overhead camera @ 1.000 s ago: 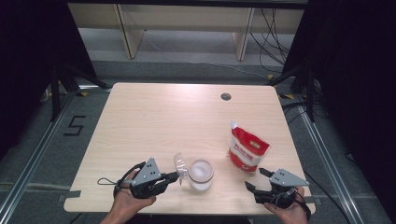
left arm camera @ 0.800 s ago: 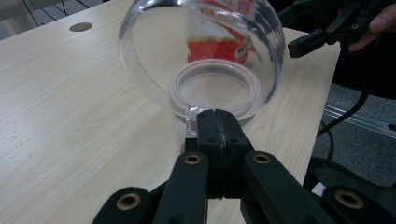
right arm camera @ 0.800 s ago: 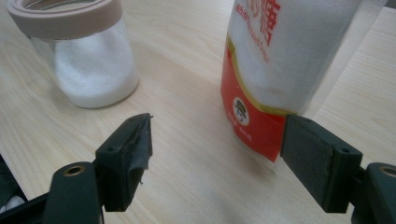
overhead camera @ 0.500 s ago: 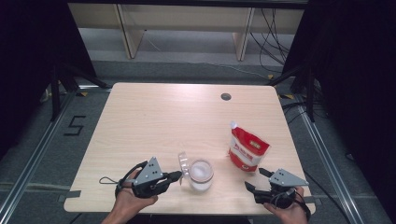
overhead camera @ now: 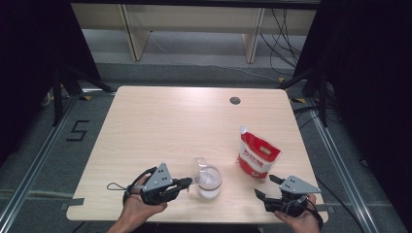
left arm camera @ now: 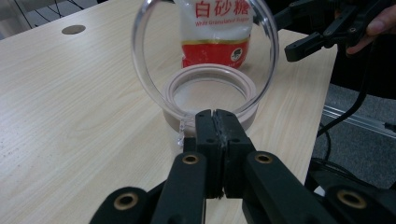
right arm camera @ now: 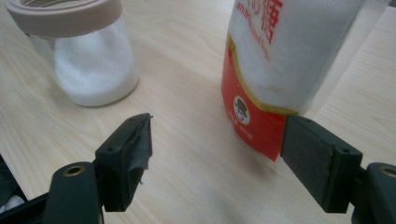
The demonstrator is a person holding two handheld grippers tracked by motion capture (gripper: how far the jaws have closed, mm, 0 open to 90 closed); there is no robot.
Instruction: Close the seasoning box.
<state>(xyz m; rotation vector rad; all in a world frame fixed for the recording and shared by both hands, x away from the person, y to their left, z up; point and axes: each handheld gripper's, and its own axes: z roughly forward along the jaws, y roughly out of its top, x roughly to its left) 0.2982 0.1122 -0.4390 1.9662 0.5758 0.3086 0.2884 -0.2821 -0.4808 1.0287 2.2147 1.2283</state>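
The left gripper (left arm camera: 215, 122) has its fingers clenched on the tab of the clear hinged lid (left arm camera: 205, 51), which stands upright over the sugar jar (overhead camera: 209, 181) at the counter's (overhead camera: 160, 126) near edge. The right gripper (right arm camera: 215, 158) rests with fingers spread wide and empty just before the red-and-white sugar pouch (overhead camera: 258, 157), which stands close right of the jar.

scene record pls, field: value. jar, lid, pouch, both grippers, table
jar: glass jar near the table's front edge, holds white granules, beige collar, mouth uncovered
lid: clear round lid standing upright over the jar's rim on the left gripper's side
pouch: red and white sugar pouch, upright, right of the jar, apart from it
left gripper: left gripper, jaws closed at the lid's lower edge
right gripper: right gripper, jaws wide, nothing between them, just short of the pouch
table: light wood table, round cable hole near the far edge
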